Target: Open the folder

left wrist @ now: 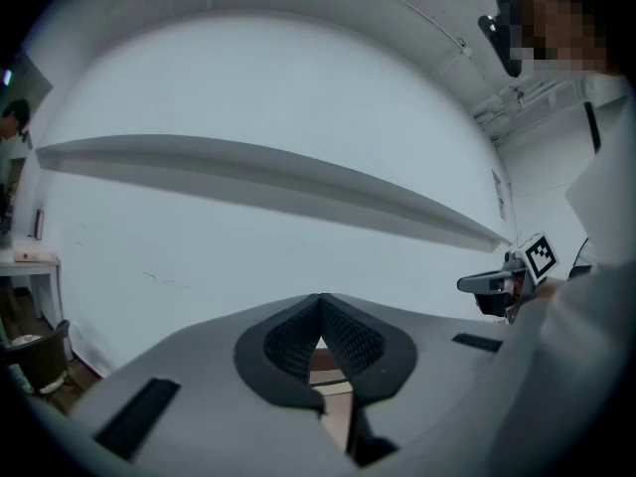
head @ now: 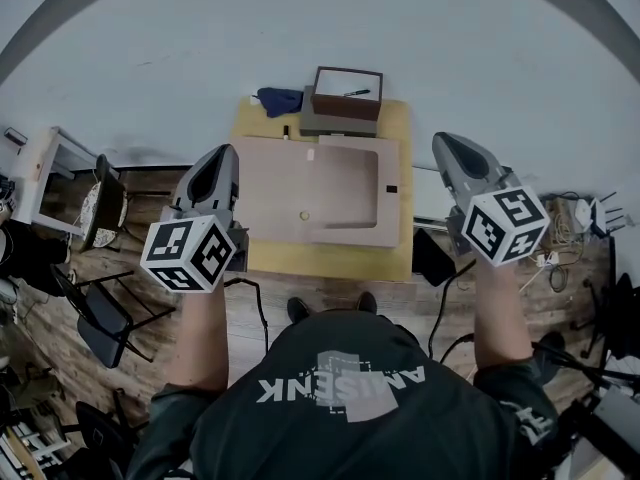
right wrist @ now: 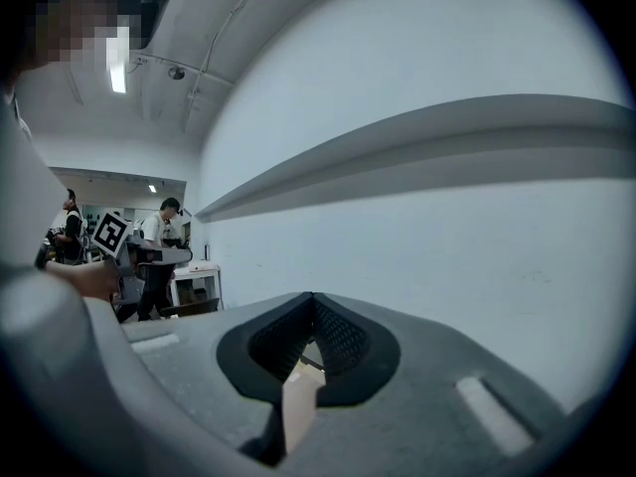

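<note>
Folder [head: 318,190] lies flat, seemingly shut, on the worktop [head: 330,259] below my left tongs [head: 222,160] and right tongs [head: 447,144], both pressed together empty and held level either side, likely to keep its flap clear.

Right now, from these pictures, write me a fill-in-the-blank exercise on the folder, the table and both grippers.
1. The beige folder lies flat and ____ on the yellow table.
2. The left gripper and the right gripper are held at either side of the table, both with jaws ____ and empty.
3. The crumpled cloth beside the brown box is dark ____.

Missing words: closed; shut; blue.
</note>
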A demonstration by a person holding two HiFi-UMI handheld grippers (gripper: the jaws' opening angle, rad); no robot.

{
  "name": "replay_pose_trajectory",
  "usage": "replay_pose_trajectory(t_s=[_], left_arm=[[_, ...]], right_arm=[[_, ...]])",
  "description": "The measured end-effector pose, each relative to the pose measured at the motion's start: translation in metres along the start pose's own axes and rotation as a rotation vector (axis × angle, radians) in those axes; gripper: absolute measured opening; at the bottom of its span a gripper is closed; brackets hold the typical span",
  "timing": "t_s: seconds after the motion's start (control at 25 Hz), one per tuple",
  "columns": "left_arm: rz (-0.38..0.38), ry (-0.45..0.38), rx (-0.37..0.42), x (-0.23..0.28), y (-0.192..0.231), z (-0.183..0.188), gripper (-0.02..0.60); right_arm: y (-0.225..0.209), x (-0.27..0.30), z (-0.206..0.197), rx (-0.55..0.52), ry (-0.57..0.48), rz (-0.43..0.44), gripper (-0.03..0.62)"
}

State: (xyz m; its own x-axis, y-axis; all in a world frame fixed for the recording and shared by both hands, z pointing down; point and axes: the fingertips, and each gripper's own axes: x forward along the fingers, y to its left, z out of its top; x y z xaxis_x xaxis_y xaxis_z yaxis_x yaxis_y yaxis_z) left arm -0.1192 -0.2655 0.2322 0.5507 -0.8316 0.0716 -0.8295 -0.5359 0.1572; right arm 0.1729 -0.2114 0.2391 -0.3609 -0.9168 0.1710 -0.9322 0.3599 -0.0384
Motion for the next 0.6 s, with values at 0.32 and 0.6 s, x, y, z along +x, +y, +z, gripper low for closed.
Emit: replay_pose_trajectory(t_s=[0.32,0.6], left_arm=[[0.041,-0.001,0.087,0.0026,-0.0001,0.0019,0.002],[0.054,0.005,0.106,0.0023,-0.0008,0.0016,0.002]], right_arm=[[-0.0026,0.0018,0.0070,-0.005,-0.014,-0.017,0.006],[-0.0071,0.0027,0.0085,-0.019,-0.016,-0.040,0.006]])
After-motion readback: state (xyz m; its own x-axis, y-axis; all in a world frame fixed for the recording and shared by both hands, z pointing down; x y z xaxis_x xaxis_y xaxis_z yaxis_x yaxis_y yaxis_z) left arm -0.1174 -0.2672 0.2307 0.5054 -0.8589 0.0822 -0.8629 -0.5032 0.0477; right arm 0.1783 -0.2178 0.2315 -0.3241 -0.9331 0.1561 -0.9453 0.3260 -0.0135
